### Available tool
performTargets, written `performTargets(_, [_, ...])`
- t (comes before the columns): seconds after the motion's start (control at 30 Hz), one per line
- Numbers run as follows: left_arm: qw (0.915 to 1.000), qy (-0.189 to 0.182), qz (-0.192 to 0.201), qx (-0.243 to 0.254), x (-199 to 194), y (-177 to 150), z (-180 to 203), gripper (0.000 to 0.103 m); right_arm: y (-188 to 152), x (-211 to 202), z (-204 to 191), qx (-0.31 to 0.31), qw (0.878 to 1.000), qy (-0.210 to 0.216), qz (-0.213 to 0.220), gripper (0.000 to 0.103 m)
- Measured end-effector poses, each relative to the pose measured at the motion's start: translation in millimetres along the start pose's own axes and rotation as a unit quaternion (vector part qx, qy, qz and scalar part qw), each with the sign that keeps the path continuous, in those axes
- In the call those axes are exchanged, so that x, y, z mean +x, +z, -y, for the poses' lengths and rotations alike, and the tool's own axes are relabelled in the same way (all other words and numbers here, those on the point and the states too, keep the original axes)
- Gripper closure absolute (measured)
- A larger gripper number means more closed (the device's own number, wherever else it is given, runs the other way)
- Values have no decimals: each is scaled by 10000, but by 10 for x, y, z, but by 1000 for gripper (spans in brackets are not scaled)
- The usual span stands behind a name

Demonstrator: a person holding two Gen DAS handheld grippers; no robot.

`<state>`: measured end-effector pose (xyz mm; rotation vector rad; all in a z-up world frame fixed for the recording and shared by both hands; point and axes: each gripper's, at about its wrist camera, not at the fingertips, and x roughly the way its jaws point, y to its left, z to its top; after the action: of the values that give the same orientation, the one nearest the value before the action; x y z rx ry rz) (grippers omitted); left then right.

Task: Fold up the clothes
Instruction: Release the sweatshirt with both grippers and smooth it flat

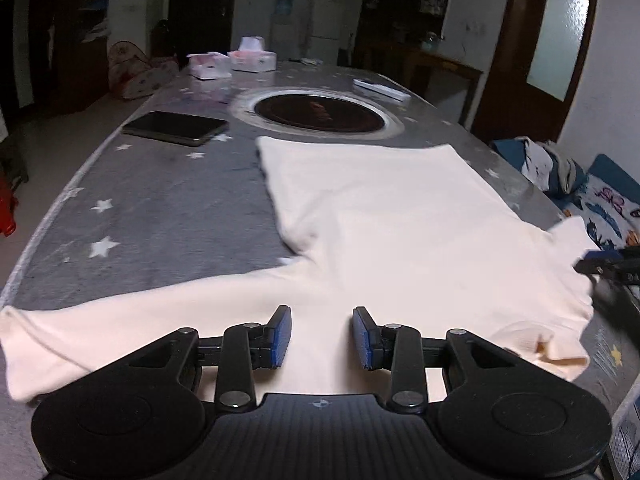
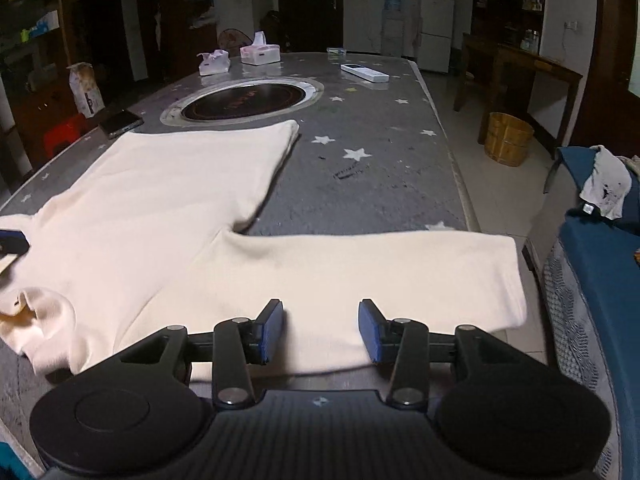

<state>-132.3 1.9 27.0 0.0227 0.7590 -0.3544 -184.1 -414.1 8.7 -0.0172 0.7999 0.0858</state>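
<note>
1. Left tongs (image 1: 321, 338) spread wide, gripping nothing, hovering over the cream long-sleeved cotton shirt (image 1: 400, 216) near its left sleeve.
2. Right tongs (image 2: 320, 330) also gaping, empty, above the other sleeve (image 2: 360, 272).
3. Shirt lies flat on the grey star-patterned counter (image 1: 160, 208), hem toward the round black inset hotplate (image 1: 320, 114).

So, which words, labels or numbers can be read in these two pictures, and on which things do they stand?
None can be read for certain.
Red marking on the round cooktop set in the table: too blurred.
Printed carton left of the table: print too small.
White remote control: no legible marks.
Cream long-sleeved shirt: no print visible.
Both tissue boxes: no legible label.
</note>
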Motion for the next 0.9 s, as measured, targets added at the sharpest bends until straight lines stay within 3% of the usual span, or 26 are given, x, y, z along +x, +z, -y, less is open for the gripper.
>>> performTargets(0.3, [9994,318,86,-50,-89,50,-273,66,-158,-245,-67,35,9996,-183,-192,61])
performTargets(0.43, [9994,-50,349,-36,-164,187,-126,66,-41,-289,-133,-20,9999,-12,-100,61])
performTargets(0.53, [9980,-463,422,-61,-15,330,46,66,102,-251,-265,-201,9996,213,64,61])
performTargets(0.63, [9973,-608,411,-81,193,450,172,66,228,-146,-441,-412,9978,508,139,61])
performTargets(0.8, [9993,-107,76,-336,513,486,65,67,302,55,-743,-749,9923,984,99,61])
performTargets(0.9, [9982,-92,205,-554,360,448,-89,65,279,155,-849,-855,9900,1122,2,58])
